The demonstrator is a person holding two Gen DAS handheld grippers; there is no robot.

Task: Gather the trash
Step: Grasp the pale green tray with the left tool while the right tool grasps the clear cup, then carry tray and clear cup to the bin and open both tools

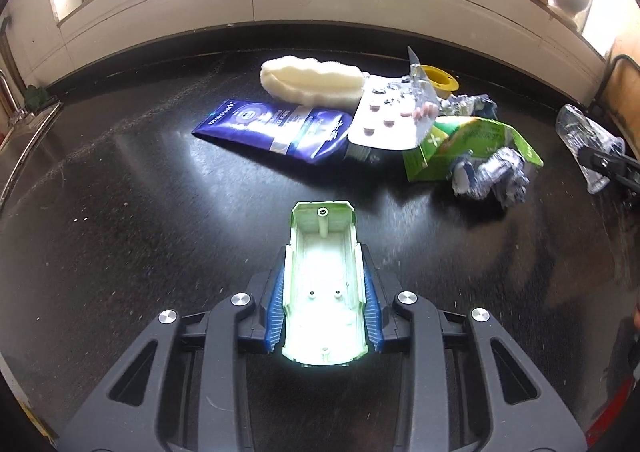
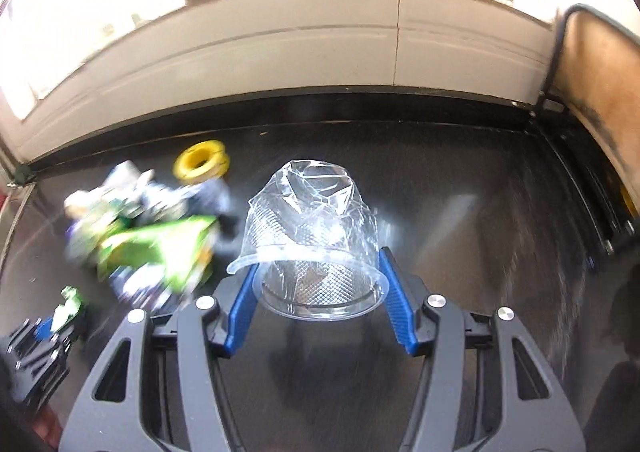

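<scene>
Pale green plastic shell: your left gripper pinches it between both blue pads, open side facing the camera. Nothing lies inside the shell; only moulded posts and holes show. Your right gripper clamps one crumpled clear plastic cup at the rim, mouth toward the camera. The cup is empty. Both items are held above the black countertop.

Trash on the countertop, left wrist view:
- one blue tube, lying flat;
- one cream sponge, just behind the tube;
- one pill blister sheet, tilted, its lower edge over the tube's end;
- one yellow ring, behind the blister sheet;
- one torn green carton, open and crushed; whether it holds anything cannot be told;
- two crumpled foil wrappers, one touching the carton's front, one behind it.

The left wrist view also shows the cup at its right edge, in the other gripper's fingers. The tube, sponge and blister sheet do not show in the right wrist view. That view shows the yellow ring and a blurred green pile, with the left gripper at its lower left. Counts there cannot be told.
</scene>
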